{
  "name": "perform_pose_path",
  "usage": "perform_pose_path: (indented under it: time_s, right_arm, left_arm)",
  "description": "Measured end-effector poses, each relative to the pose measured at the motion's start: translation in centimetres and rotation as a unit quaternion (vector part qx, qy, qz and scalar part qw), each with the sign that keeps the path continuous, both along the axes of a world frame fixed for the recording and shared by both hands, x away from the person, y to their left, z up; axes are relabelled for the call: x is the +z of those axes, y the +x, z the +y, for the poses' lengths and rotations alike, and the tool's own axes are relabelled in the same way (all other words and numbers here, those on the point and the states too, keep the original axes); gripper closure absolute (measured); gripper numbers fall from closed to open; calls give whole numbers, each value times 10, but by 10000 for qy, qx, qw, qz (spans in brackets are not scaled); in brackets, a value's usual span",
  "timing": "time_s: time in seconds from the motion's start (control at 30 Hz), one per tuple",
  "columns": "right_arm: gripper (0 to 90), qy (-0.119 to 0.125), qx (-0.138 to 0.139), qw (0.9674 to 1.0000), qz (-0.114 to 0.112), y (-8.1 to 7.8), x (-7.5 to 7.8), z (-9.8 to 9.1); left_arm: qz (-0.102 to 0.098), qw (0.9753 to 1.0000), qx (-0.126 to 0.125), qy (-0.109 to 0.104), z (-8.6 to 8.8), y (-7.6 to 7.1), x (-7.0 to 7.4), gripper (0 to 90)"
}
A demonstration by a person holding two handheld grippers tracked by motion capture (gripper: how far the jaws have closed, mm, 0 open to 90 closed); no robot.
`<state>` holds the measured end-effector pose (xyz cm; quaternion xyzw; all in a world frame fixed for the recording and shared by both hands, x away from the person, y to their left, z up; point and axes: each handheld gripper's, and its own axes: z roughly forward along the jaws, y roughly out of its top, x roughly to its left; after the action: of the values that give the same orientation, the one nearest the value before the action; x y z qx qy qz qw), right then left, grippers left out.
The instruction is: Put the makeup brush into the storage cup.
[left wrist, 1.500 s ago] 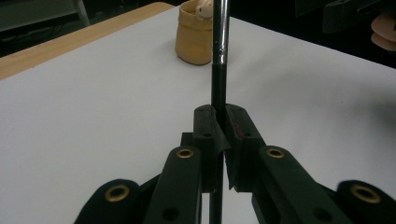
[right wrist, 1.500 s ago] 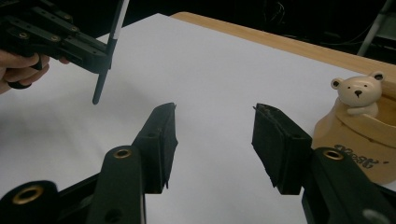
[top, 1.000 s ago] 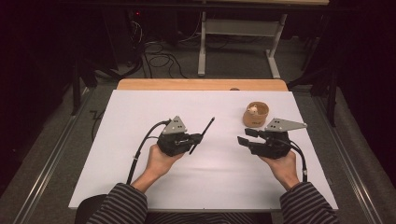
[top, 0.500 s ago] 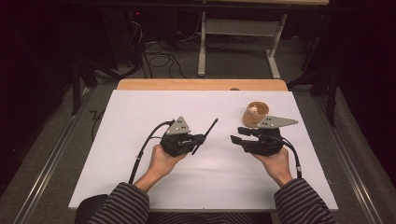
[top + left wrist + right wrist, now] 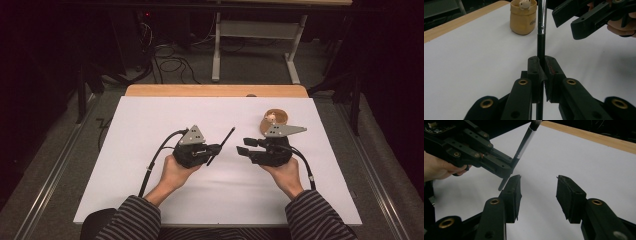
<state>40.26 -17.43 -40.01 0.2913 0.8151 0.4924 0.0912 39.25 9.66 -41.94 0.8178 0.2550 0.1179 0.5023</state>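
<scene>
— What covers the table [image 5: 215,90]?
— A white sheet [image 5: 150,125] over a wooden top, its far edge left bare.
— And on it?
— A small tan pot [image 5: 275,120] with a pale figure inside, at the far right.
— Beyond?
— Cables [image 5: 170,62] on the dark floor, and a grey metal frame [image 5: 255,30].

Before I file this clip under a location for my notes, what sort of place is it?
Probably a lab or workshop set up for recording. A white-covered table has little on it; loose cables lie on the grey floor beyond, beside a metal table frame; the person holds camera-bearing grippers.
</scene>
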Motion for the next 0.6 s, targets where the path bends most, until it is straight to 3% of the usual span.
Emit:
perform_pose_path:
  time_s: [0.6]
  right_arm:
    - [632, 357, 298, 9988, 175, 5, -1, 17]
  left_arm:
    - [3, 10000, -67, 12, -3, 0, -2, 837]
